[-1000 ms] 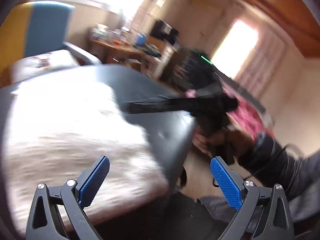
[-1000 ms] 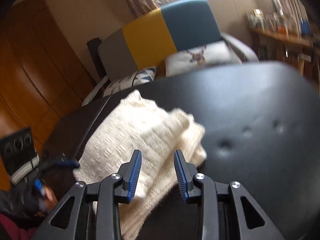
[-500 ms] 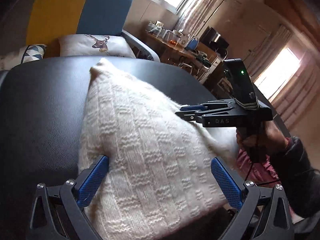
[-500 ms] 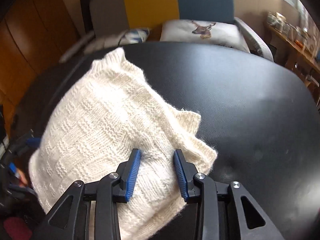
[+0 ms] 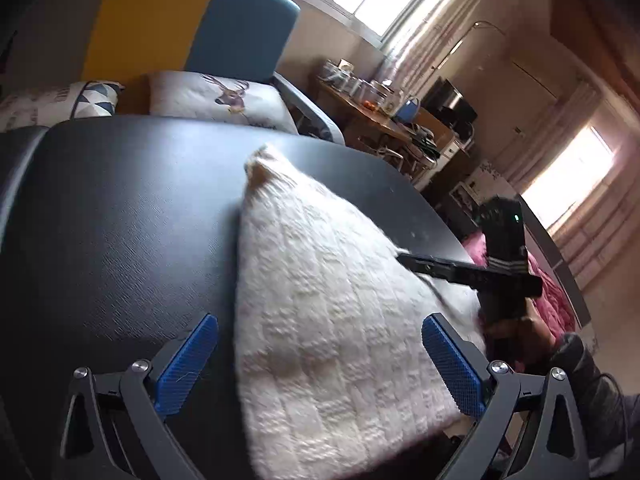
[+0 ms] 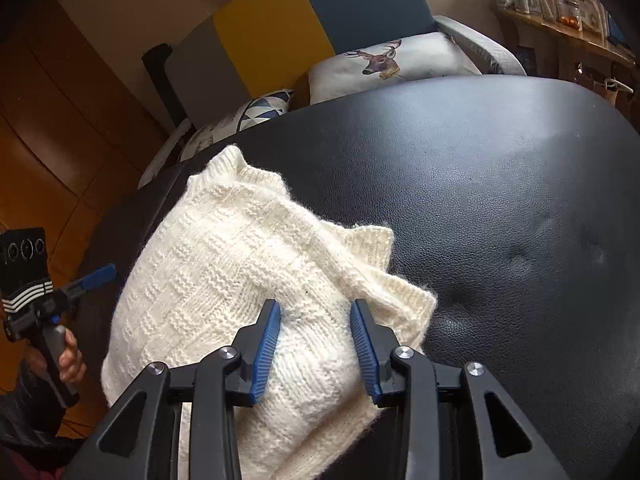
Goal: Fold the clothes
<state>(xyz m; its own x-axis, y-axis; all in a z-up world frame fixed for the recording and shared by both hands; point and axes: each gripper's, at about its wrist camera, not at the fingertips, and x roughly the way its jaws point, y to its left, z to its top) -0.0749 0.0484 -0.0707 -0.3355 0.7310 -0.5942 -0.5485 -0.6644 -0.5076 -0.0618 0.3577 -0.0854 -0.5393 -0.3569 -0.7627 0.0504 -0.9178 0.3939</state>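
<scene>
Fingers [image 6: 266, 342] of the right gripper [image 6: 316, 346] stand at lower centre of the right view, partly apart and opening, with the sweater's [image 6: 224, 280] knit bulging between them; whether the pads press it cannot be told. Low in the left view, the left gripper [image 5: 318, 364] has its fingers [image 5: 188, 364] released wide, one on each side of the sweater's near end, neither touching it. Cream and folded into a thick wedge, the sweater lies on the black padded counter [image 6: 500, 208], near its front edge, narrowing toward the far end. At lower left of the right view a hand [image 6: 68, 356] grips the left gripper's handle beside the counter. Beyond the counter, at the top of both views, stands a yellow and blue sofa [image 6: 320, 16] with a deer cushion [image 6: 392, 64].
</scene>
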